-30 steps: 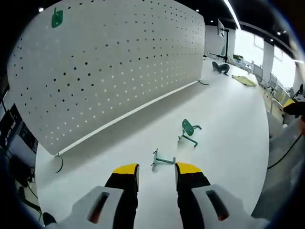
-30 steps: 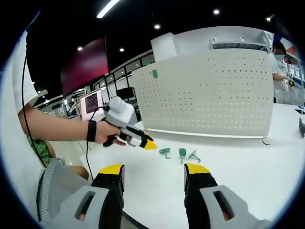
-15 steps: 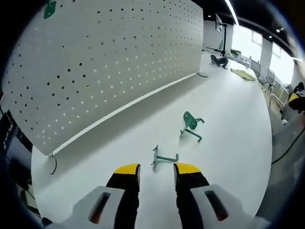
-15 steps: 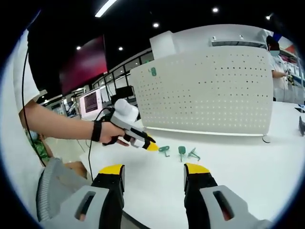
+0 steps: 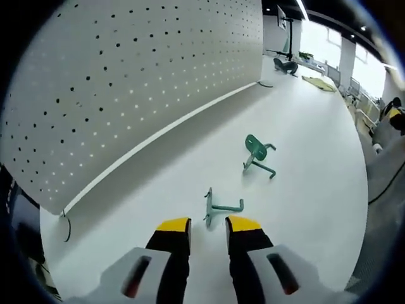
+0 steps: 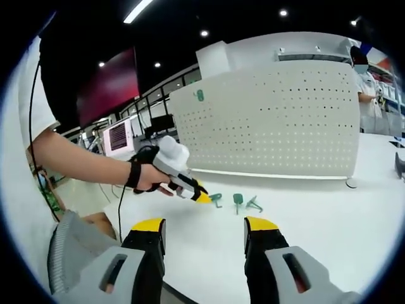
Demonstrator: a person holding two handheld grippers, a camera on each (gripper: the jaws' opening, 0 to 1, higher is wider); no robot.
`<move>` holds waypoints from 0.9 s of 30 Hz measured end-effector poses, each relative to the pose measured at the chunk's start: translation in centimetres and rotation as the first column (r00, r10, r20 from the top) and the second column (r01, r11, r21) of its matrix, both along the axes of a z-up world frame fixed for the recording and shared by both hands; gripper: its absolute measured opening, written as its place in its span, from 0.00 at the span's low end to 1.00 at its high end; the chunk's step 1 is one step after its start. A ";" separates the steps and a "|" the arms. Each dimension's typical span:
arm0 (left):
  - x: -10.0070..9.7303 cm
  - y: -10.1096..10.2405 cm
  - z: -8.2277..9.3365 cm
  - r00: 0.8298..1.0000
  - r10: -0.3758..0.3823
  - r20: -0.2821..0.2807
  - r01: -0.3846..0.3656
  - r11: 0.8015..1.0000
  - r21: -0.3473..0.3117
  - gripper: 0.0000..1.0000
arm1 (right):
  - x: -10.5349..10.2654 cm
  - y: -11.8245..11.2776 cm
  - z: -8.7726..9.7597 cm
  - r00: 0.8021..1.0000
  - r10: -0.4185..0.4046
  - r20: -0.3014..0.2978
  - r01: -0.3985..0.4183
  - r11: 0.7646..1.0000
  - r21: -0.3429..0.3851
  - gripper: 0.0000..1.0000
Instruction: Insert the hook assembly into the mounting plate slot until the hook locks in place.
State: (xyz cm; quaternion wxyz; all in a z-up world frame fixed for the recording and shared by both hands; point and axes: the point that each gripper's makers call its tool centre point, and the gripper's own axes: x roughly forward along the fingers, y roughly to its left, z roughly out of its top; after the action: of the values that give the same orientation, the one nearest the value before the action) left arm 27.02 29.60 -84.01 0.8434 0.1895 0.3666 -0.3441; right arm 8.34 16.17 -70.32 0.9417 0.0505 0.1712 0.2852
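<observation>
A green wire hook [image 5: 219,206] lies on the white table just ahead of my left gripper [image 5: 209,224], whose yellow-tipped jaws stand open a little apart with nothing between them. Farther off lies a second green hook with a flat plate [image 5: 255,154]. In the right gripper view, a hand holds the left gripper [image 6: 202,197] with its tip right beside the near green hook [image 6: 217,198], and the plate piece [image 6: 238,201] is to its right. My right gripper [image 6: 204,225] hangs open and empty, well back from them. The white pegboard [image 5: 126,76] stands behind, carrying one green piece [image 6: 200,95].
The pegboard [image 6: 278,120] stands upright on small feet along the table's far side. A person [image 6: 366,76] stands behind its right end. Monitors [image 6: 118,136] are at the left. Dark items [image 5: 285,66] lie at the table's far end.
My left gripper has moved forward and down to the near hook, its jaws a little narrower. The right gripper has stayed about where it was.
</observation>
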 end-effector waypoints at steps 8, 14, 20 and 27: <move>0.2 -0.4 -0.3 1.000 -0.021 0.000 0.021 1.000 0.009 0.15 | 0.0 -0.3 -0.2 1.000 -0.017 -0.008 0.017 1.000 -0.001 0.50; 0.3 -0.8 -0.4 1.000 -0.025 -0.007 0.025 1.000 -0.004 0.12 | 0.1 -0.6 -0.2 1.000 -0.029 -0.009 0.029 1.000 -0.002 0.50; 0.4 -0.8 -0.7 1.000 -0.027 -0.016 0.027 1.000 -0.006 0.09 | 0.2 -0.5 -0.3 0.999 -0.032 -0.013 0.032 0.999 -0.003 0.50; 0.3 -0.7 -0.9 0.999 -0.023 -0.025 0.023 1.000 -0.010 0.06 | 0.4 -0.5 -0.1 0.999 -0.033 -0.013 0.033 0.999 0.003 0.50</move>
State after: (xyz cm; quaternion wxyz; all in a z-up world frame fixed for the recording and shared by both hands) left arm 27.29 28.87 -84.90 0.8356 0.1855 0.3731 -0.3580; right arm 8.73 15.70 -70.47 0.9451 0.0565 0.1761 0.2693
